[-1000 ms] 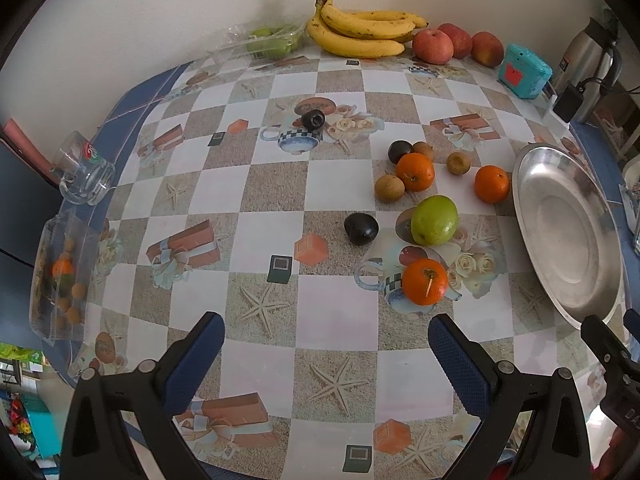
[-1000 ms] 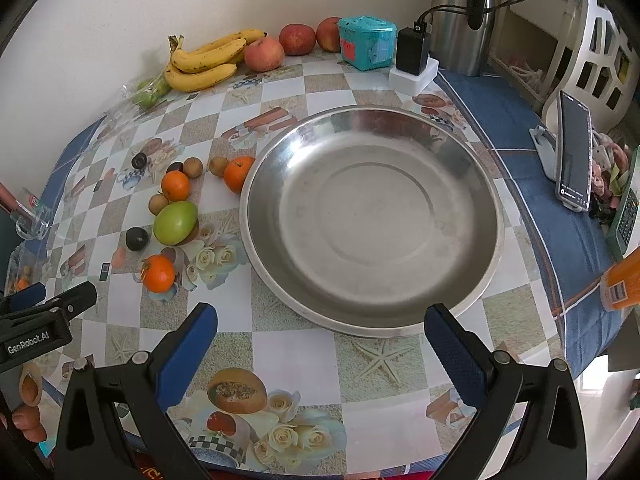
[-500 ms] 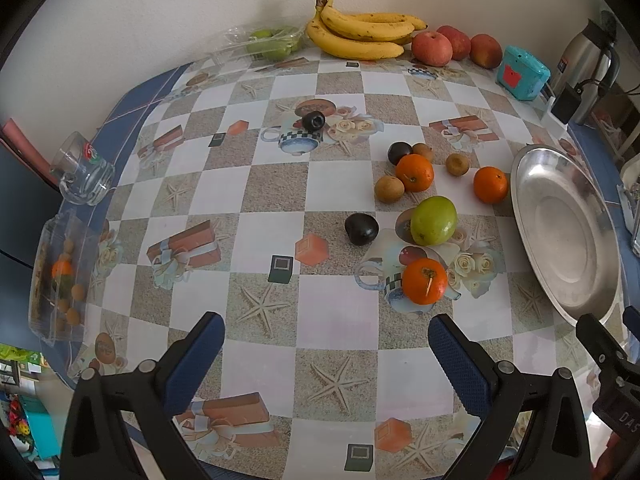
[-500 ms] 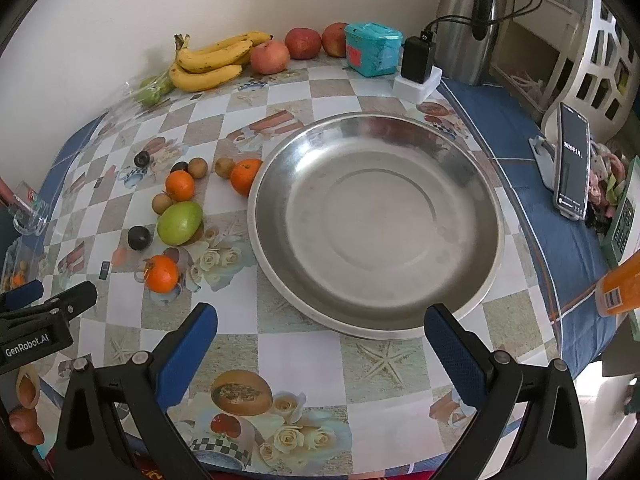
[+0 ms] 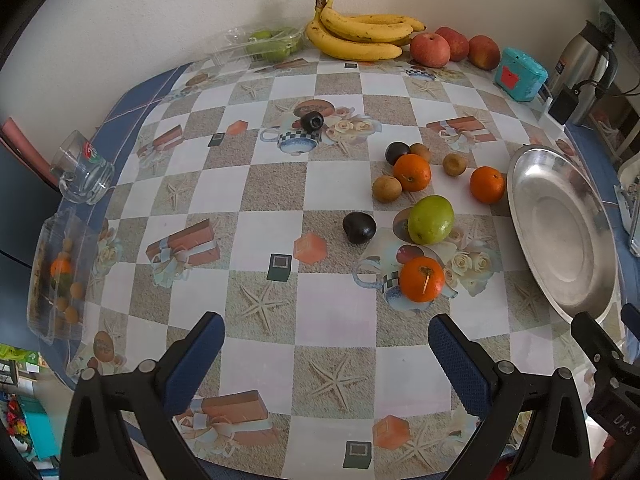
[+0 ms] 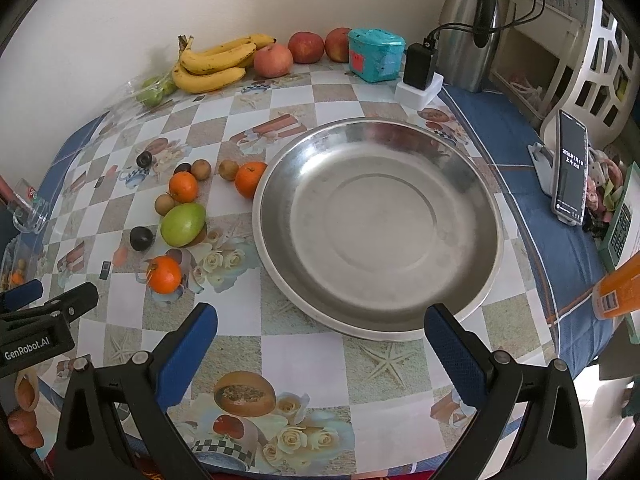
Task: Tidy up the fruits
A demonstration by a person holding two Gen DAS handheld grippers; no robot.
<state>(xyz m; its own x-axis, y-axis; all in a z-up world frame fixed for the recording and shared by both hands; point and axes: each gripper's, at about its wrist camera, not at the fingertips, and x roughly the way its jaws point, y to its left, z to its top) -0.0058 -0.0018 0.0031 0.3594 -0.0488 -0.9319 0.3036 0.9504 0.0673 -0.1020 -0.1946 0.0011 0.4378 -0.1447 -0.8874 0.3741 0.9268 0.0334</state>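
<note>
Left wrist view: left gripper [image 5: 326, 344] wide open, empty, above tabletop [image 5: 328, 184]. Nearest orange [image 5: 422, 279] ahead, slightly right; green mango [image 5: 431, 219] beyond it, long axis tilted.

Right wrist view: right gripper [image 6: 320, 332] wide open, empty, facing steel dish [image 6: 276, 264], seen whole only here. Fruit cluster far left, so likely left gripper's pick.

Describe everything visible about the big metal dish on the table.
The metal dish is round, wide and shallow, seemingly stainless steel, with a flat centre ringed by a sloping wall and a thin rolled rim. It sits flat on the checkered tablecloth and holds nothing. An orange lies against or just beside its left rim.
</note>
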